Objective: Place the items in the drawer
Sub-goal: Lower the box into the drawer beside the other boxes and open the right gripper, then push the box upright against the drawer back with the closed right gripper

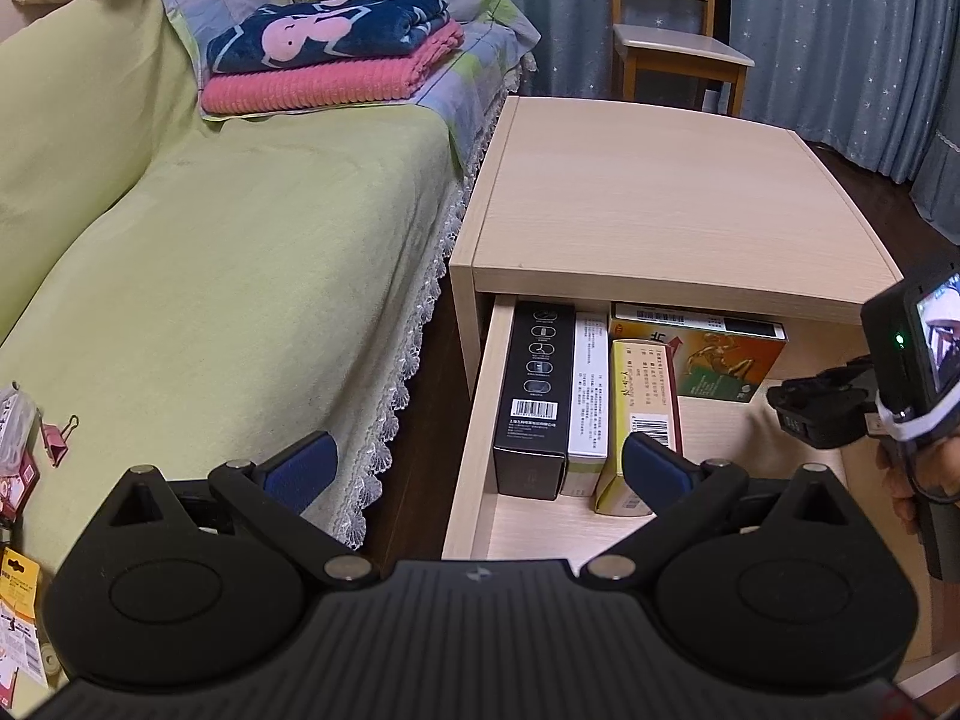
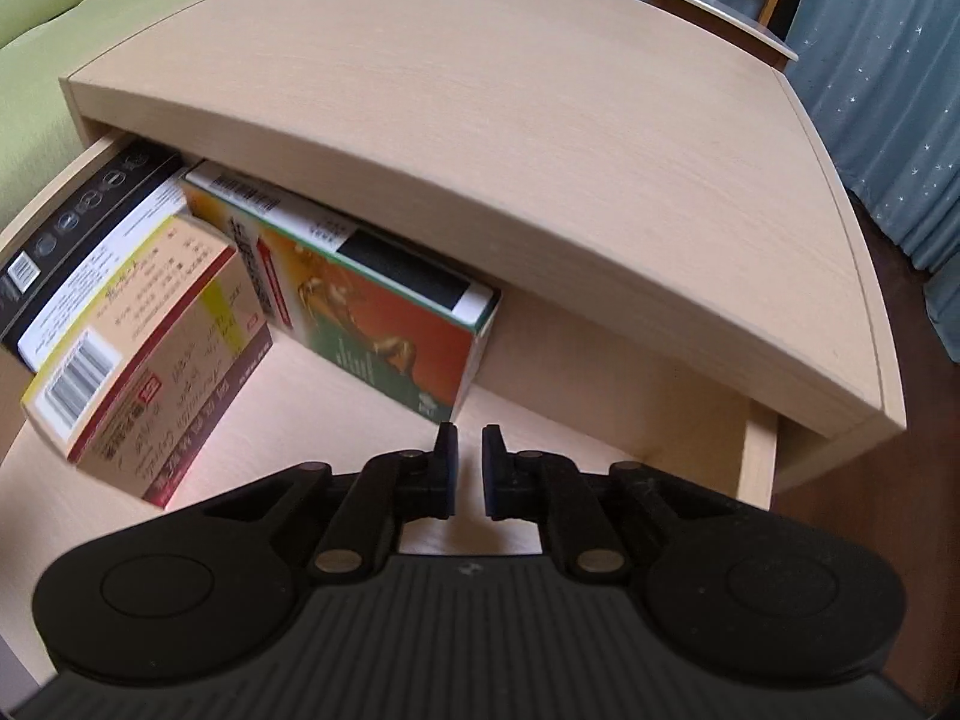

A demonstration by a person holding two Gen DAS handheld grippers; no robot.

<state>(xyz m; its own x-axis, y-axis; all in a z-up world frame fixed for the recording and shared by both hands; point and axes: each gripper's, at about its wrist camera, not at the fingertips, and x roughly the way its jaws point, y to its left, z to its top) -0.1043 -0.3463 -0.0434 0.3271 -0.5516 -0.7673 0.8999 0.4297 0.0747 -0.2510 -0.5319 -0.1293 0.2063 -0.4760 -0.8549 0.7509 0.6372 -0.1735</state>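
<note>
The nightstand's drawer (image 1: 474, 420) stands pulled out. Inside it lie a black box (image 1: 534, 396), a white box (image 1: 589, 384), a yellow box (image 1: 645, 414) and an orange-green box (image 1: 720, 360) further back. My left gripper (image 1: 477, 468) is open wide and empty, above the drawer's front left corner. My right gripper (image 1: 786, 408), held by a hand (image 1: 912, 480), hovers over the drawer's right side. In the right wrist view the right gripper (image 2: 470, 468) has its fingers nearly together with nothing between them, just in front of the orange-green box (image 2: 384, 324). The yellow box (image 2: 150, 360) lies to the left.
The nightstand top (image 1: 660, 204) is bare wood. A bed with a green cover (image 1: 210, 276) lies left, folded blankets (image 1: 336, 60) at its far end. A pink binder clip (image 1: 60, 438) and small packets (image 1: 18, 630) lie on its near edge. A chair (image 1: 678, 30) stands by curtains behind.
</note>
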